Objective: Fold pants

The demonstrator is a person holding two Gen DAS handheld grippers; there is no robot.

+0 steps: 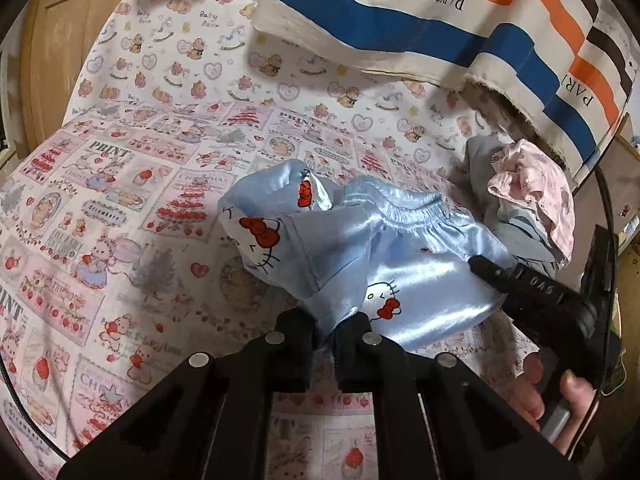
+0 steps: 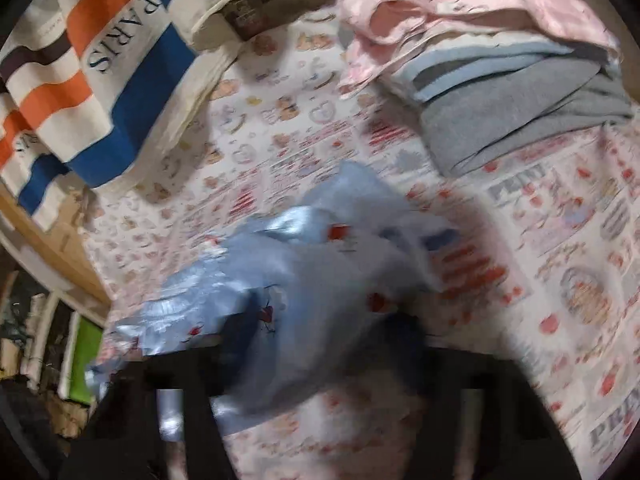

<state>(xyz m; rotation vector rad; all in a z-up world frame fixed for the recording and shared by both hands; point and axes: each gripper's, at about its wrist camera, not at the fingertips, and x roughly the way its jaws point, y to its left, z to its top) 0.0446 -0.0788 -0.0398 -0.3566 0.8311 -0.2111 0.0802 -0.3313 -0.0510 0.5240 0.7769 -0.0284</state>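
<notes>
R wrist view motion-blurred, right gripper (image 2: 320, 344) fingertips buried in blue pants (image 2: 304, 280), grip unreadable, striped towel (image 1: 420, 12) cut off at the top edge

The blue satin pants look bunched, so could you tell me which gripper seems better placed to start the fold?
Probably the left gripper: it is shut on a hem of the blue satin pants. The right gripper only rests on the cloth by the waistband; its own view is too blurred to show a grip.

Pants (image 1: 360, 248) lying mid-frame on sheet (image 1: 120, 200); clothes pile (image 1: 528, 200) sitting right of them; striped bag (image 1: 440, 28) lying behind, upper right; left gripper (image 1: 324, 344) sitting below pants.
</notes>
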